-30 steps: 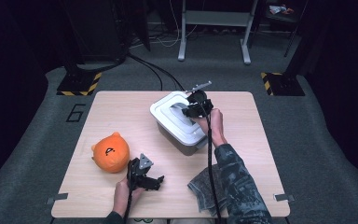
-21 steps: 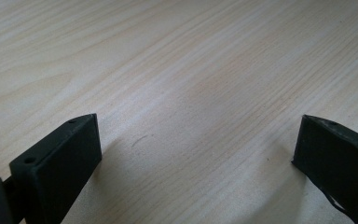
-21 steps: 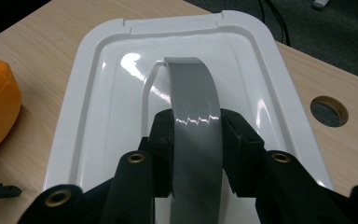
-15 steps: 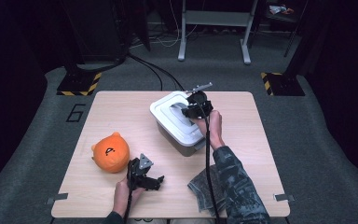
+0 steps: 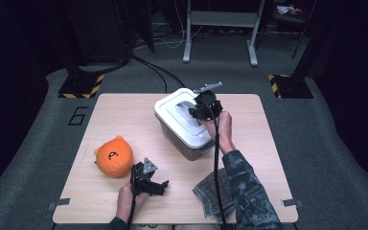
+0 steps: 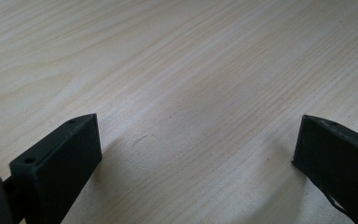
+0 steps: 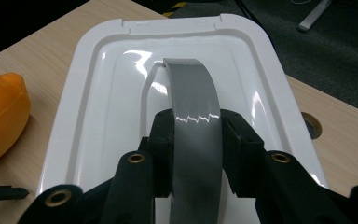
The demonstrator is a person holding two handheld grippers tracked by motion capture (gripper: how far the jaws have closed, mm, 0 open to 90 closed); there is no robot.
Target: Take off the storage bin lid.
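Observation:
A grey bin with a white lid (image 5: 177, 115) stands in the middle of the wooden table (image 5: 124, 110). The lid (image 7: 116, 107) carries a curved grey handle (image 7: 193, 102). My right gripper (image 5: 197, 109) (image 7: 196, 154) is shut on that handle, one pad pressed on each side of it. An orange plush toy (image 5: 114, 156) (image 7: 0, 116) lies at the front left. Just right of it, my left gripper (image 5: 154, 184) (image 6: 196, 149) rests low over bare wood, open, with nothing between its jaws.
A dark grey-green cloth (image 5: 211, 191) lies crumpled near the front edge, beside the right forearm. Black cables trail from both grippers. Beyond the table, a dark floor holds stands and hazard-striped bases (image 5: 81, 86).

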